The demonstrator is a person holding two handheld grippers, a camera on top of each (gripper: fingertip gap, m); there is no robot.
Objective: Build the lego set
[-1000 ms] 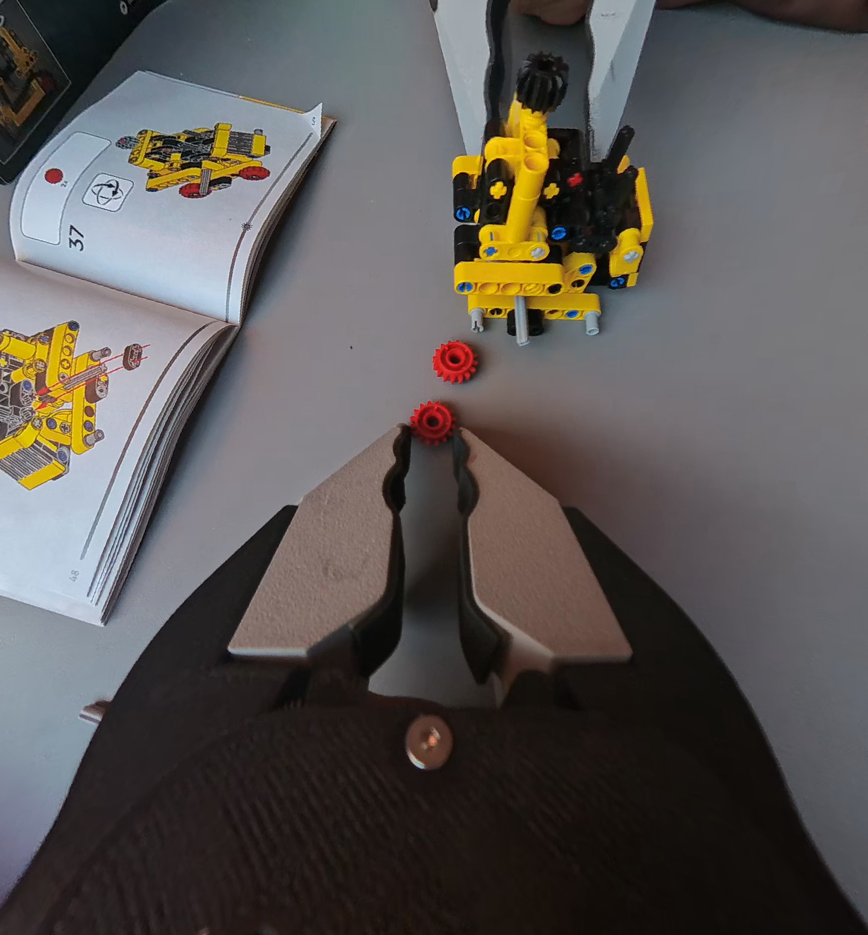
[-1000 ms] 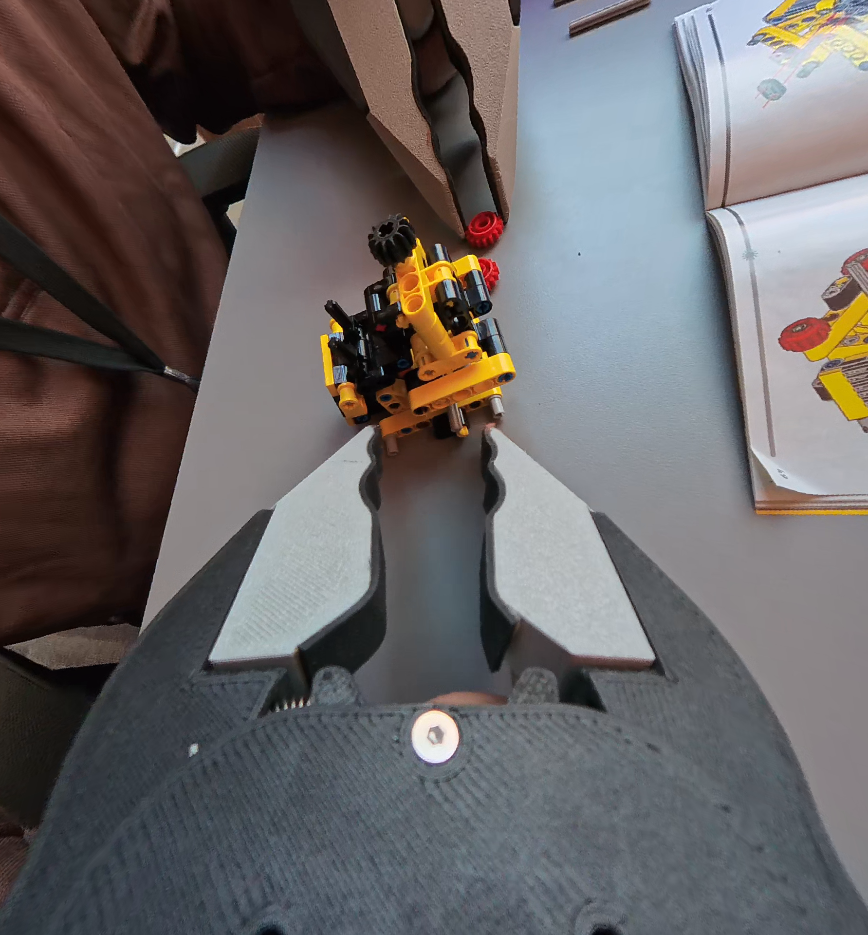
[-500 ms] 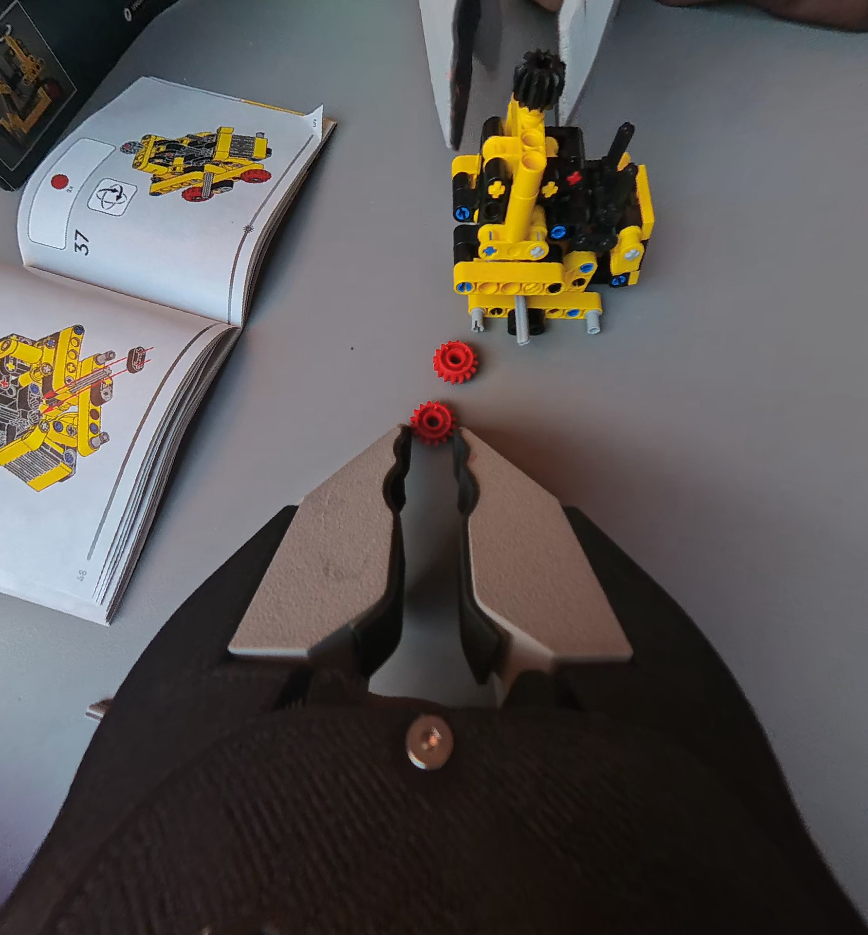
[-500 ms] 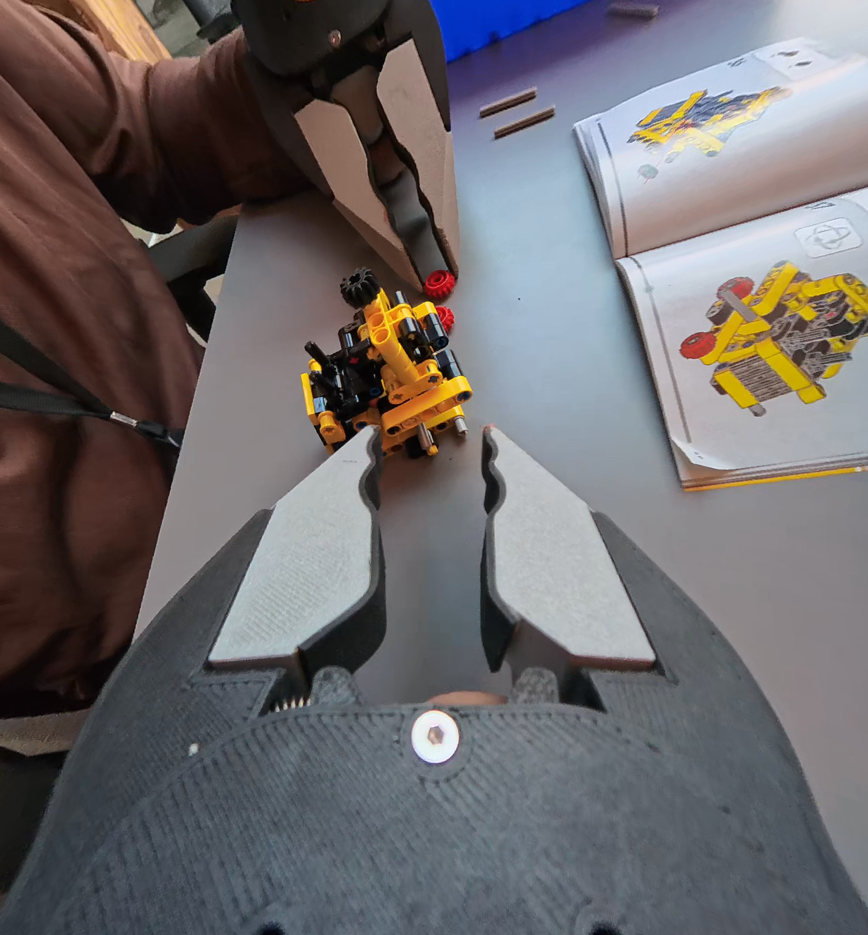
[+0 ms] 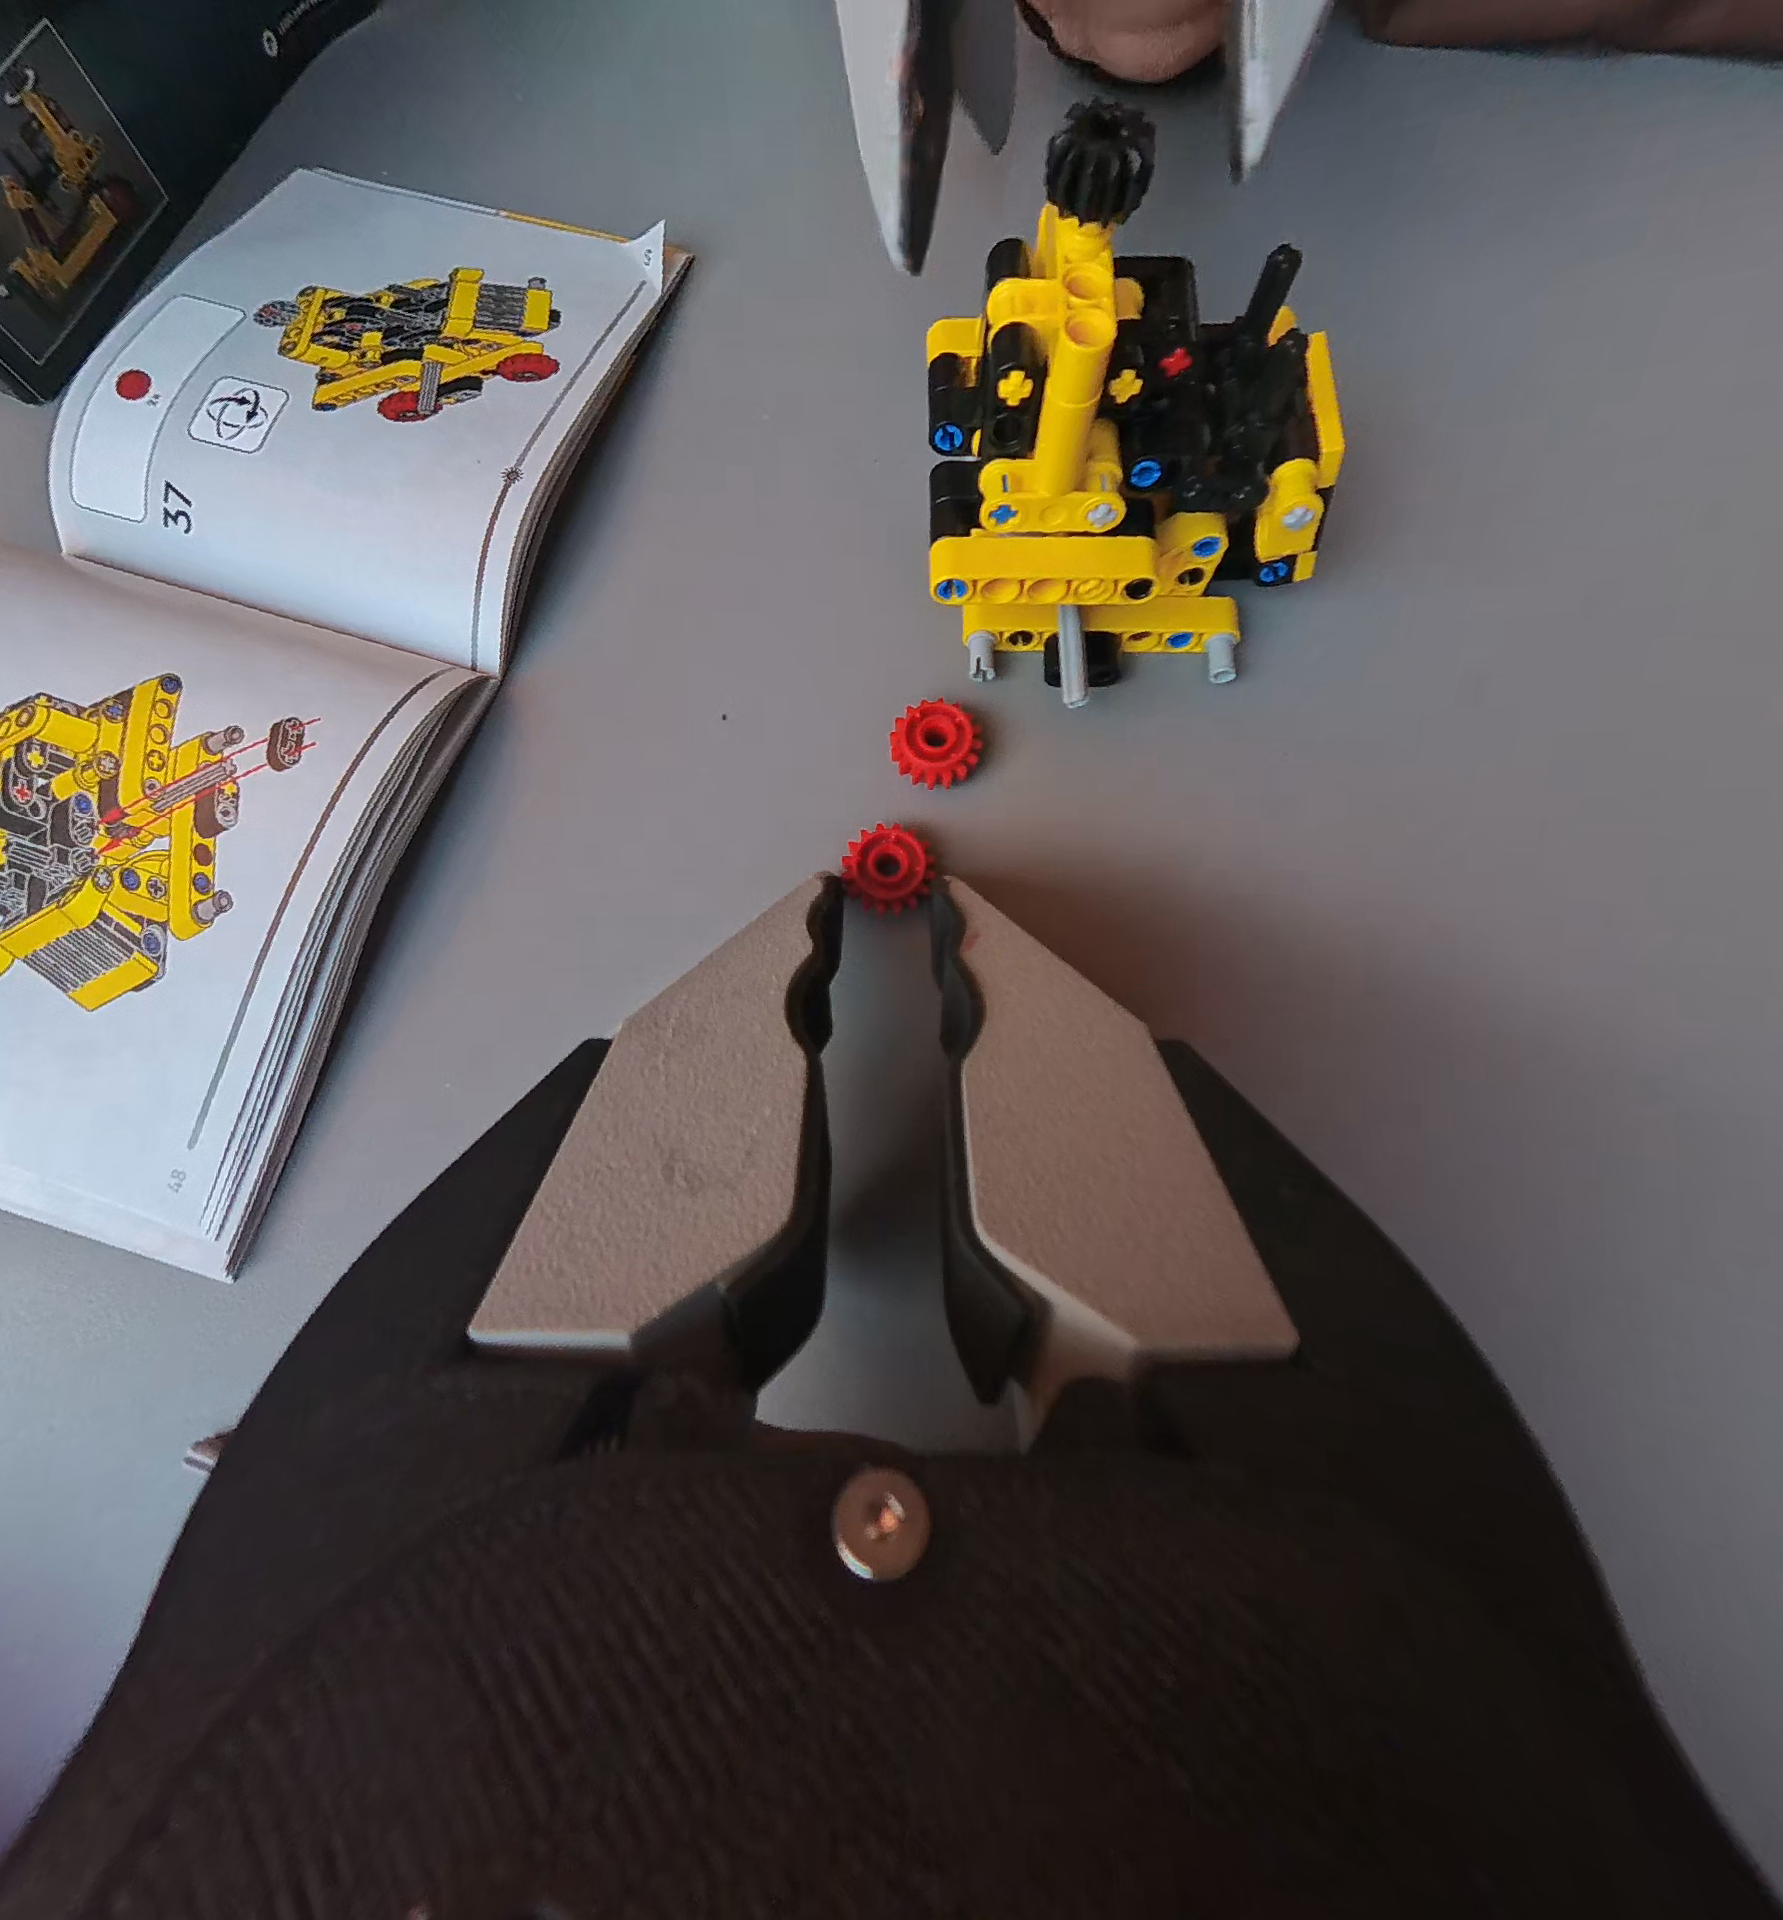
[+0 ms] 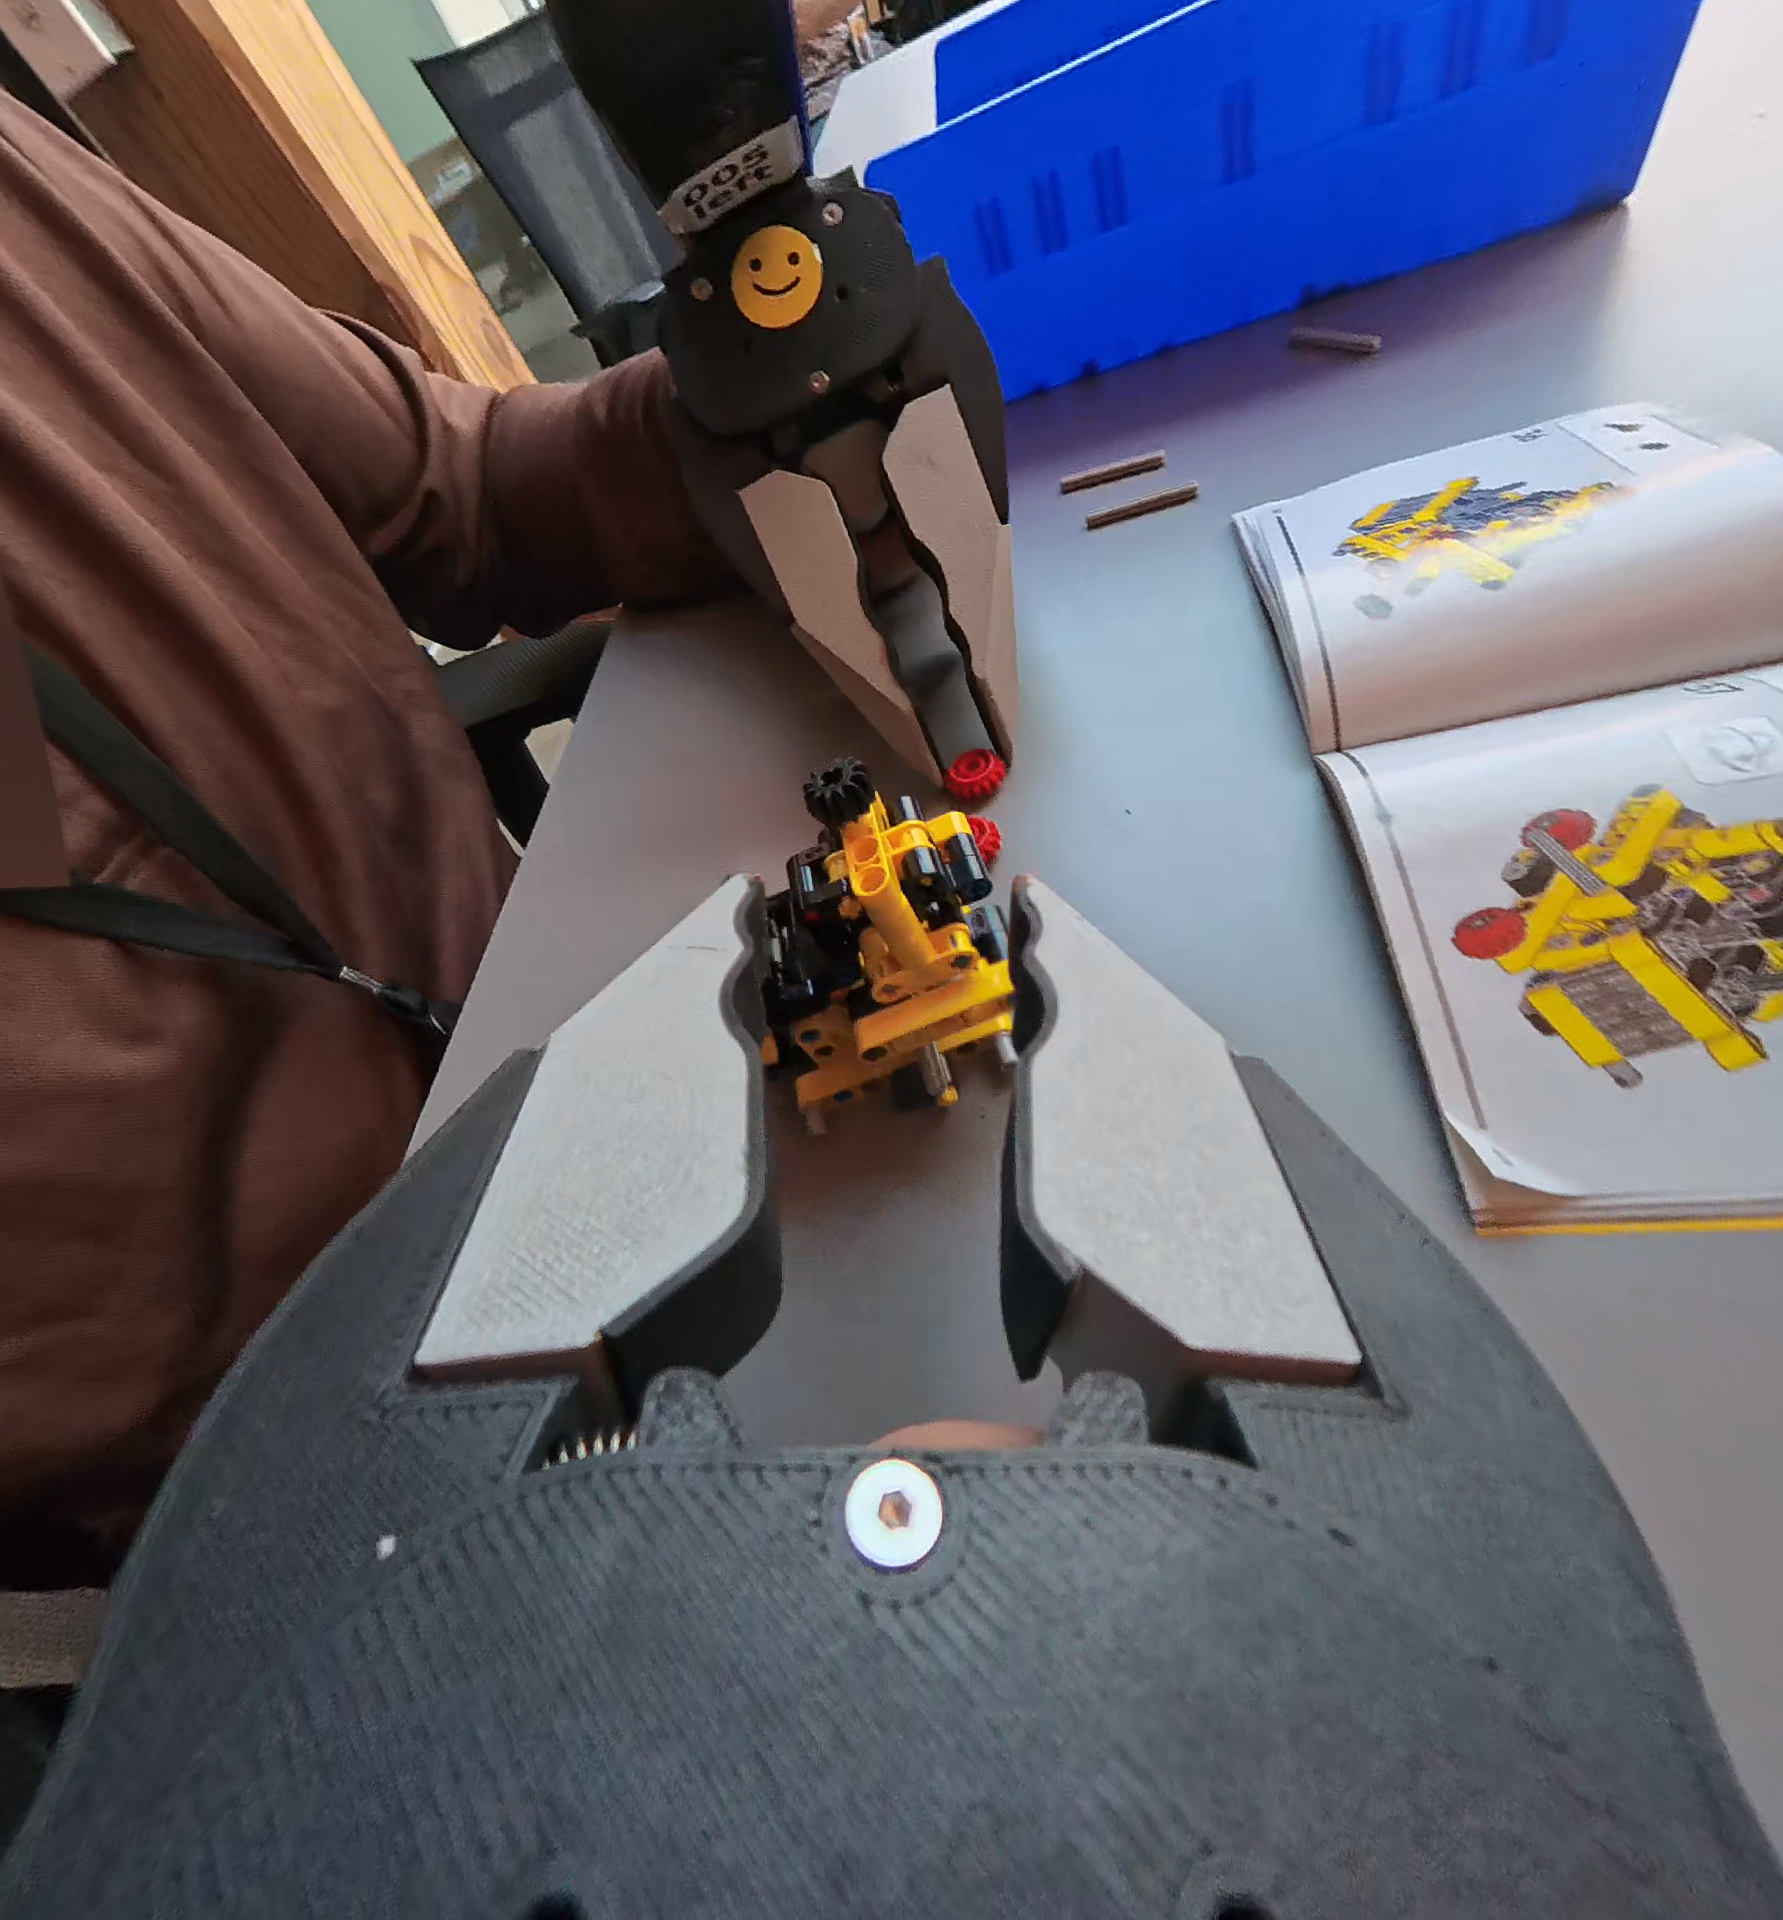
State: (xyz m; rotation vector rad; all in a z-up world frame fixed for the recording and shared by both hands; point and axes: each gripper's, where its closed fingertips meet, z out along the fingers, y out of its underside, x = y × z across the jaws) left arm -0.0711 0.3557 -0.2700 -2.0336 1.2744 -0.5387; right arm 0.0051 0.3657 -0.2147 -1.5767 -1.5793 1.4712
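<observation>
Left tool pinches red gear; model beyond.

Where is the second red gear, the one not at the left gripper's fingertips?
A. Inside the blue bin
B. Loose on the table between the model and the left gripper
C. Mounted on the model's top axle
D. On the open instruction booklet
B: the second red gear lies loose on the grey table, between the yellow model and the left gripper, whose tips pinch the other red gear.
</observation>
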